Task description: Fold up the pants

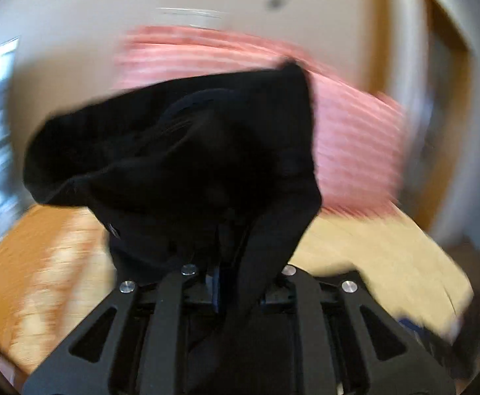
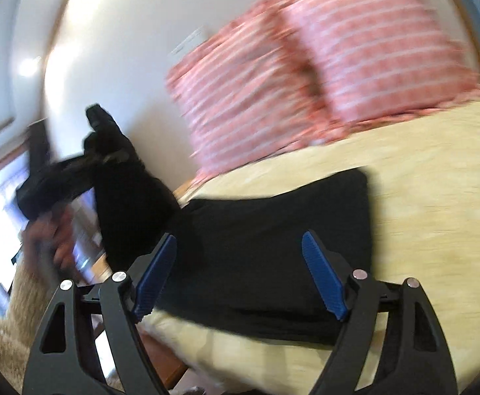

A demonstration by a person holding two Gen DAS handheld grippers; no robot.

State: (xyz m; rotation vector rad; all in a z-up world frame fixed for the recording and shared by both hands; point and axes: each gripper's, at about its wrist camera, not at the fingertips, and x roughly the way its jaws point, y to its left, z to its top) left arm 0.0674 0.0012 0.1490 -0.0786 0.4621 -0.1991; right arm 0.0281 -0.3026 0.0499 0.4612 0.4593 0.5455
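Two blue-padded fingers (image 2: 322, 276) of the right gripper (image 2: 240, 276) stand wide apart with nothing between them, hovering just above a flat stretch of the black pants (image 2: 273, 230). That part of the pants lies spread on the pale yellow bedcover (image 2: 437, 197). From there the fabric rises off the left edge of the bed and is lifted into the air.

In the right wrist view, the raised end of the fabric hangs from the left gripper, which appears as a dark blurred shape at the left, held in the person's hand (image 2: 47, 240). The picture is smeared by motion.

In the left wrist view, the left gripper (image 1: 226, 283) has its fingers drawn together on a bunch of the pants. The cloth covers the fingertips and drapes down over the gripper body, filling the middle of the frame.

Beyond the pants, two pink pillows (image 2: 306, 75) with thin white stripes lean against a white wall (image 2: 124, 49) at the head of the bed. Orange-brown wooden floor (image 1: 42, 263) shows at the lower left in the left wrist view, heavily blurred.
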